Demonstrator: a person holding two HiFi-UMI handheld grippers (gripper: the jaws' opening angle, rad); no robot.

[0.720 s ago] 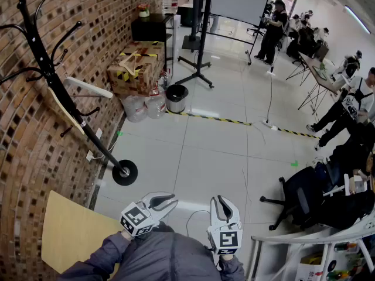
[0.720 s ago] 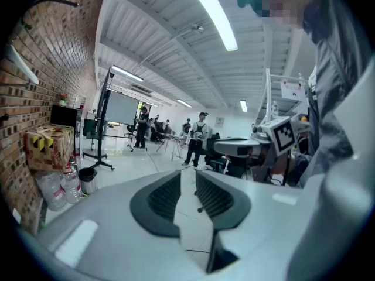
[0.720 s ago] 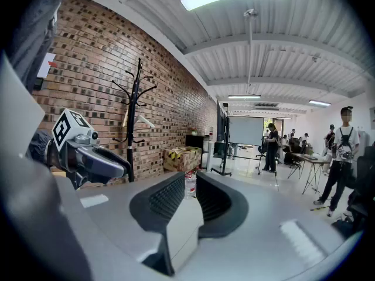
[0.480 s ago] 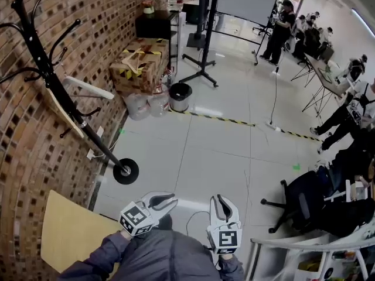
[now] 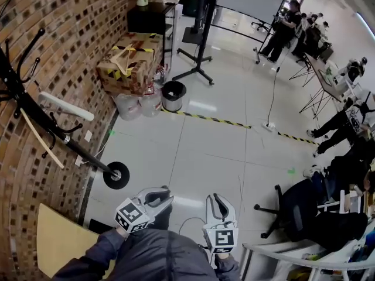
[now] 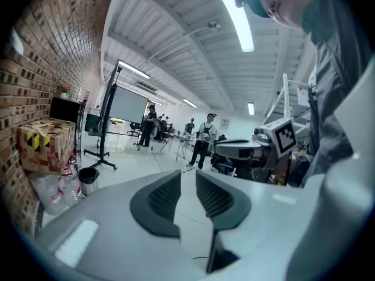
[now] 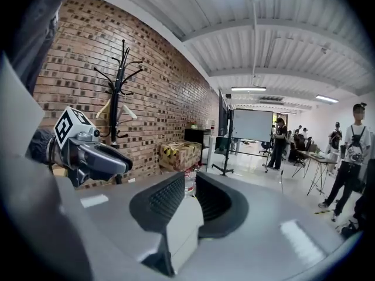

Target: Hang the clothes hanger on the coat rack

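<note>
The black coat rack (image 5: 35, 113) leans along the brick wall at the left, its round base (image 5: 116, 175) on the floor. A pale wooden hanger (image 5: 63, 106) hangs on the rack's hooks; in the right gripper view the rack (image 7: 116, 89) and the hanger (image 7: 110, 106) stand against the wall. My left gripper (image 5: 159, 197) and right gripper (image 5: 215, 202) are held low, close to my body, well away from the rack. Both are shut with nothing between the jaws. The left gripper (image 6: 187, 180) faces the room; the right gripper (image 7: 188, 186) faces the wall.
A taped cardboard box (image 5: 126, 63), water bottles (image 5: 140, 104) and a black bin (image 5: 174, 95) sit by the wall beyond the rack. A whiteboard stand (image 5: 202, 34) is farther back. A wooden board (image 5: 58, 244) lies at lower left, a black chair (image 5: 299, 206) and seated people at right.
The head view has swung, so the rack and hanger now sit farther left and lower in the picture. Both grippers stay shut near my body.
</note>
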